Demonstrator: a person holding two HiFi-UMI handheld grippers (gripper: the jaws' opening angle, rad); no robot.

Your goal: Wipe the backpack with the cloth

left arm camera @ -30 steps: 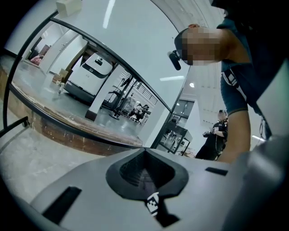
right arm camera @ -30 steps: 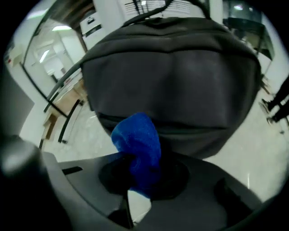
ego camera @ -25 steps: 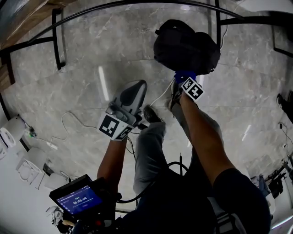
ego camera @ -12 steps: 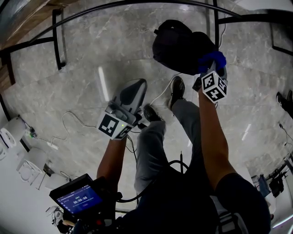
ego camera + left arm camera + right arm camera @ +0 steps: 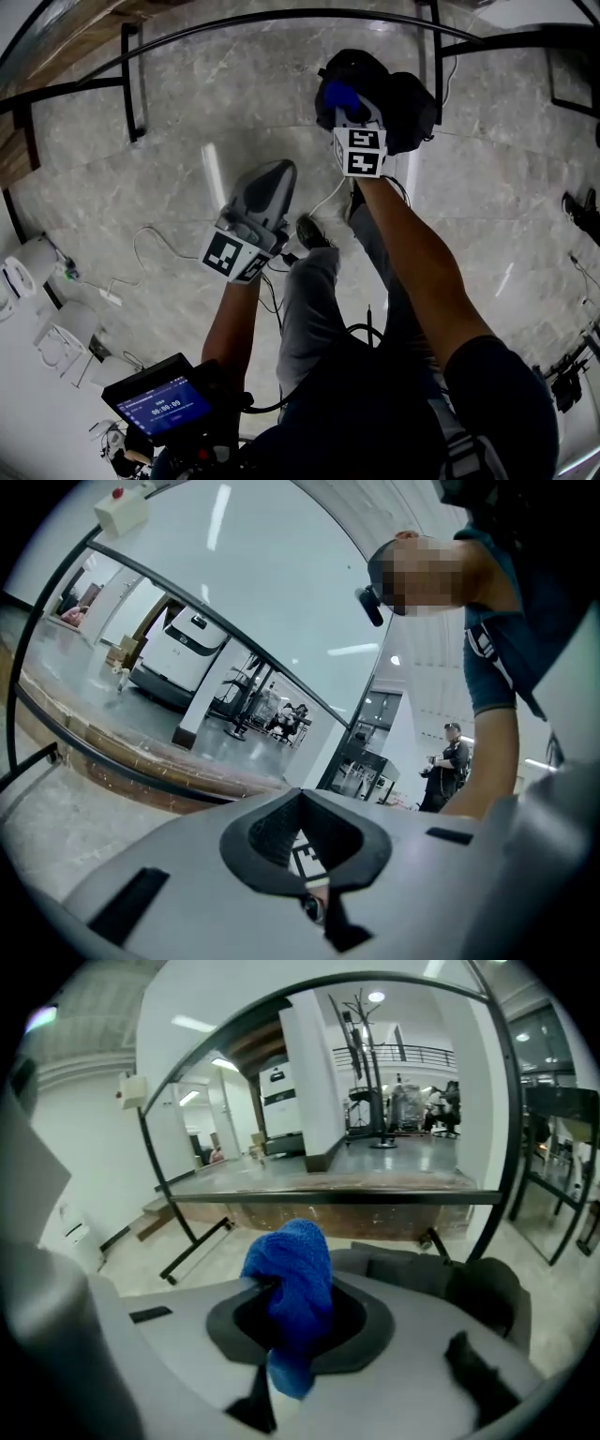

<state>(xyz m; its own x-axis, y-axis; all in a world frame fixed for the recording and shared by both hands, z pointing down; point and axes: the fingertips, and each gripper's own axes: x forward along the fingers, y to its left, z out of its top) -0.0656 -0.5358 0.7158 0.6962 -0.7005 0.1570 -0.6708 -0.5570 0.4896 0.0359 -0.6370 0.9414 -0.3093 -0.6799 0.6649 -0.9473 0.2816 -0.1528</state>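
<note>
A black backpack (image 5: 398, 94) sits on the marble floor at the top middle of the head view. My right gripper (image 5: 345, 101) is over the backpack's left top, shut on a bunched blue cloth (image 5: 337, 96) that rests against the fabric. The right gripper view shows the cloth (image 5: 295, 1269) sticking up out of the right gripper (image 5: 298, 1321), with the dark backpack (image 5: 483, 1288) just beyond. My left gripper (image 5: 279, 176) hangs lower left, apart from the backpack, jaws together and holding nothing. In its own view the left gripper (image 5: 305, 841) points up into the room.
A black metal rail frame (image 5: 131, 80) curves behind the backpack. A white cable (image 5: 150, 246) trails over the floor at left, near white devices (image 5: 23, 270). The wearer's shoes (image 5: 309, 232) stand below the backpack. Another person (image 5: 450, 766) stands far off.
My right gripper, carrying the cloth, went from the backpack's lower front to its right side, then across to its upper left. The left gripper has stayed put.
</note>
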